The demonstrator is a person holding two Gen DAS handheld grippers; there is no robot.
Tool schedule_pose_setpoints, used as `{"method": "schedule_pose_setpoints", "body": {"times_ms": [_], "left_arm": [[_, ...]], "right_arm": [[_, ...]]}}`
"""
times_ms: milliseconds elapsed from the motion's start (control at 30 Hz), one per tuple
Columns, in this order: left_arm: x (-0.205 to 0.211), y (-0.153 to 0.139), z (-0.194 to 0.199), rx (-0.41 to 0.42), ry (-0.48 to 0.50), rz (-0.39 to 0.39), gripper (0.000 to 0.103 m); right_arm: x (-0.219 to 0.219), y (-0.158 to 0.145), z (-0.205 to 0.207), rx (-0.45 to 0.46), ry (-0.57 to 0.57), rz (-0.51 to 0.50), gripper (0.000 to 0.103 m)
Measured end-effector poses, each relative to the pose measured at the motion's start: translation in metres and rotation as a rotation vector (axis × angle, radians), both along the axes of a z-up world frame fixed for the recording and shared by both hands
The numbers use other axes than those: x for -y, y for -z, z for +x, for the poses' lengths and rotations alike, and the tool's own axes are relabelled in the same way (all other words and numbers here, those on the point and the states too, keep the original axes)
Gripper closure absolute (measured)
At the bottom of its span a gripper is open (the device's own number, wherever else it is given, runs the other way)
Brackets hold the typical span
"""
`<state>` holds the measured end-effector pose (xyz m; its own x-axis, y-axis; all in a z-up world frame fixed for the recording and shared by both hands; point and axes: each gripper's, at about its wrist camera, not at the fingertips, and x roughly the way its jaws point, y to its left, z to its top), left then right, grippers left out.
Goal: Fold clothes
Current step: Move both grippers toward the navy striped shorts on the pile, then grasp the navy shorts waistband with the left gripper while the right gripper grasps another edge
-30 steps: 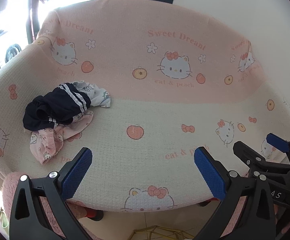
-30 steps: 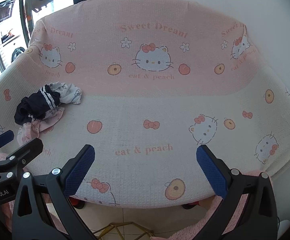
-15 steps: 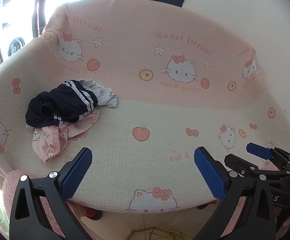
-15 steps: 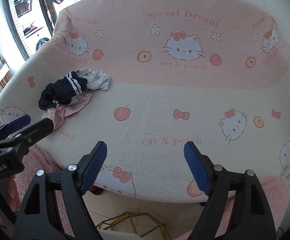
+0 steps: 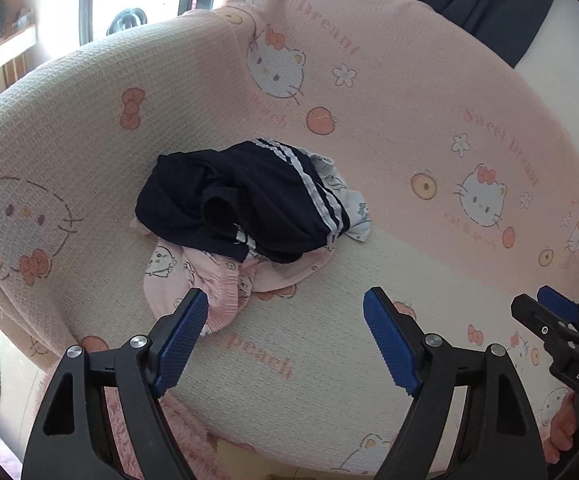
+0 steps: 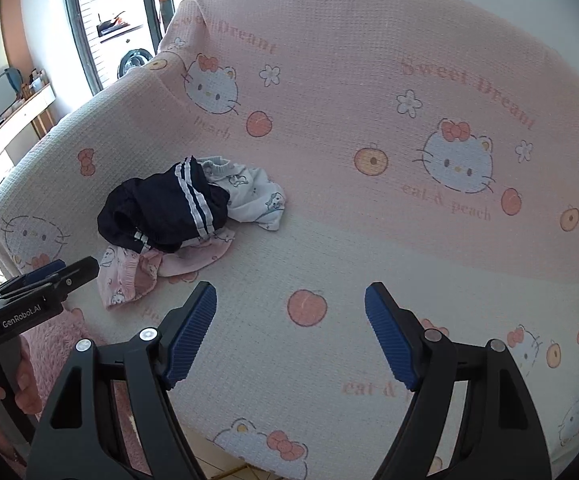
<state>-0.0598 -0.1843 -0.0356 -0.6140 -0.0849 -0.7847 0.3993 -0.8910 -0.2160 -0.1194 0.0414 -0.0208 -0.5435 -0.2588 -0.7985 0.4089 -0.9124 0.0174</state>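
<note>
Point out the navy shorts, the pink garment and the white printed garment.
navy shorts (image 5: 225,200), left wrist view, dark middle fabric.
pink garment (image 5: 209,284), left wrist view, gathered waistband below the shorts.
white printed garment (image 6: 249,196), right wrist view, middle of its exposed part.

crumpled clothes pile (image 5: 249,216): navy striped shorts (image 6: 161,208) topmost

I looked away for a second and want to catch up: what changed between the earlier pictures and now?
Both grippers swung left toward the pile: the navy white-striped shorts now sit ahead of the left gripper. The right gripper narrowed slightly. Nothing was grasped; the clothes lie unmoved on the pink cartoon-cat sofa cover.
</note>
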Motion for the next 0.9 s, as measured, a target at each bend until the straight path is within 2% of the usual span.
{"method": "schedule_pose_setpoints", "body": {"times_ms": [233,300,533,633,667,700,733,767,833,900], "left_arm": [[0.049,0.018,-0.031,0.066,-0.113,-0.058,0.021],[0.064,0.031,-0.043,0.095,-0.13,-0.043,0.021],[0.084,0.072,-0.072,0.144,-0.105,-0.01,0.021],[0.089,0.088,-0.084,0.156,-0.105,0.01,0.024],[0.09,0.092,-0.087,0.16,-0.107,0.002,0.032],[0.091,0.095,-0.09,0.162,-0.111,-0.007,0.048],[0.092,0.097,-0.092,0.16,-0.118,-0.023,0.059],[0.092,0.1,-0.094,0.163,-0.115,-0.029,0.075],[0.091,0.103,-0.096,0.158,-0.101,-0.033,0.079],[0.09,0.102,-0.096,0.145,-0.081,-0.029,0.091]], "right_arm": [[0.066,0.041,-0.028,0.039,-0.108,0.043,0.024],[0.082,0.053,-0.037,0.05,-0.13,0.051,0.025],[0.129,0.102,-0.069,0.11,-0.189,0.084,0.025],[0.145,0.118,-0.081,0.119,-0.217,0.102,0.025],[0.15,0.123,-0.085,0.12,-0.222,0.108,0.025],[0.154,0.128,-0.089,0.12,-0.224,0.116,0.026],[0.158,0.134,-0.093,0.121,-0.226,0.125,0.027],[0.162,0.14,-0.097,0.122,-0.229,0.133,0.034],[0.169,0.149,-0.106,0.119,-0.234,0.147,0.044],[0.174,0.156,-0.113,0.111,-0.234,0.162,0.064]]}}
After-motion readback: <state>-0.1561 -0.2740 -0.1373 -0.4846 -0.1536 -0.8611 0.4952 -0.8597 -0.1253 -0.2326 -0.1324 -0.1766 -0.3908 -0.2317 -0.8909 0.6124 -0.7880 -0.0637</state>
